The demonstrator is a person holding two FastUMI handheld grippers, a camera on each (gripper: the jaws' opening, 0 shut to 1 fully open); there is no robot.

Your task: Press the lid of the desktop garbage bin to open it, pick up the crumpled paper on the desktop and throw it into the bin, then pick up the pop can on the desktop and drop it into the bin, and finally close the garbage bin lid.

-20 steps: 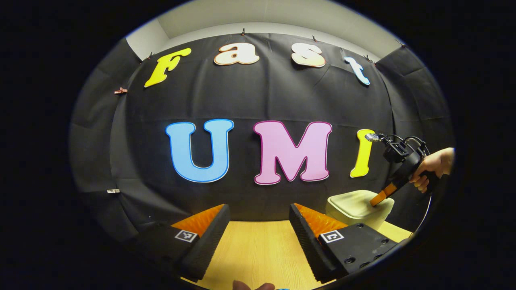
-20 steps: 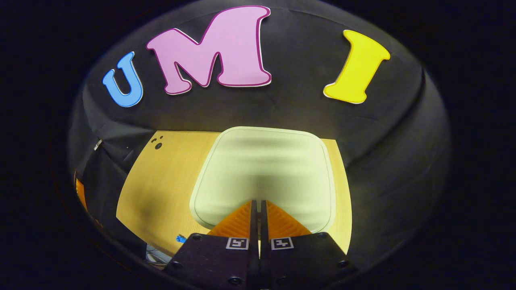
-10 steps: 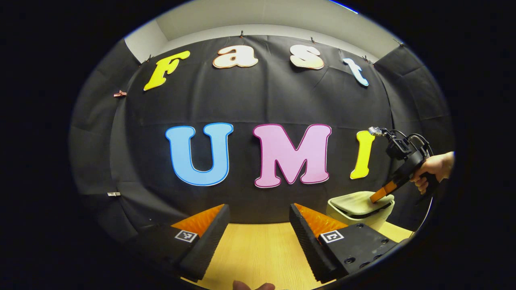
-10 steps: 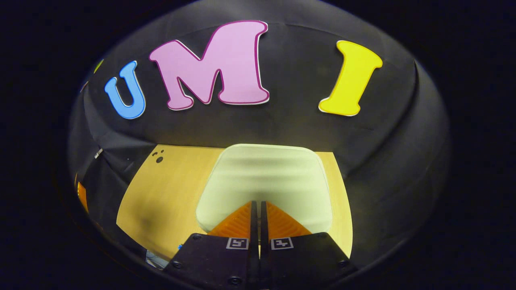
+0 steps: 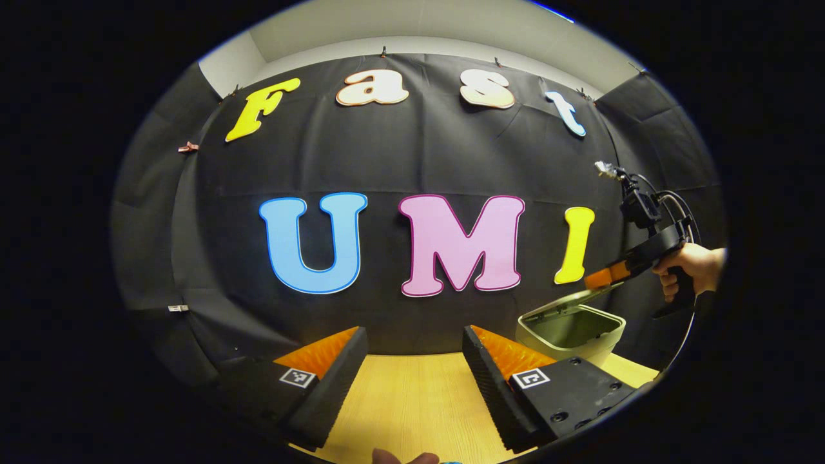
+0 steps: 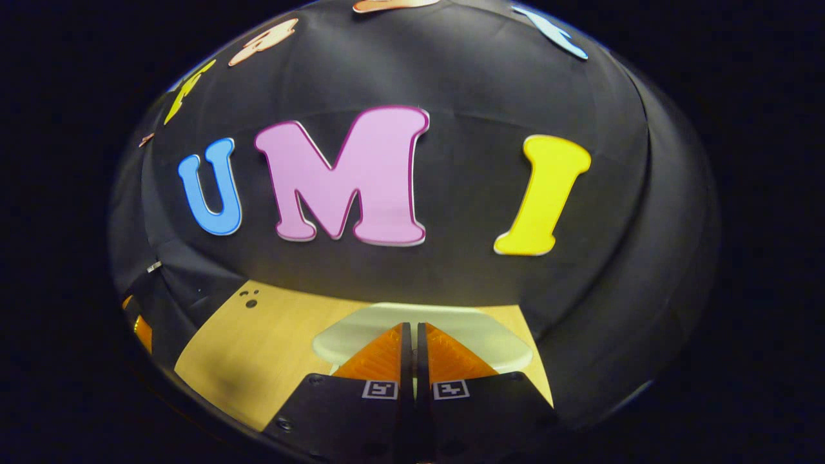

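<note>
The lid (image 5: 567, 299) has sprung up since a second ago, and the right tongs (image 5: 596, 279), pressed together, have lifted off it, held level by a hand (image 5: 693, 267). The left tongs (image 5: 412, 361) hang spread above the table (image 5: 412, 399), the open bin (image 5: 570, 332) just beyond them.

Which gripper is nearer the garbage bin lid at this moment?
Right. The right gripper sits just above the raised garbage bin lid, fingers closed. The left gripper hangs open over the desk, off to the bin's side.

Wood-grain desktop (image 5: 412, 399), seemingly plastic bin (image 5: 570, 335)
</note>
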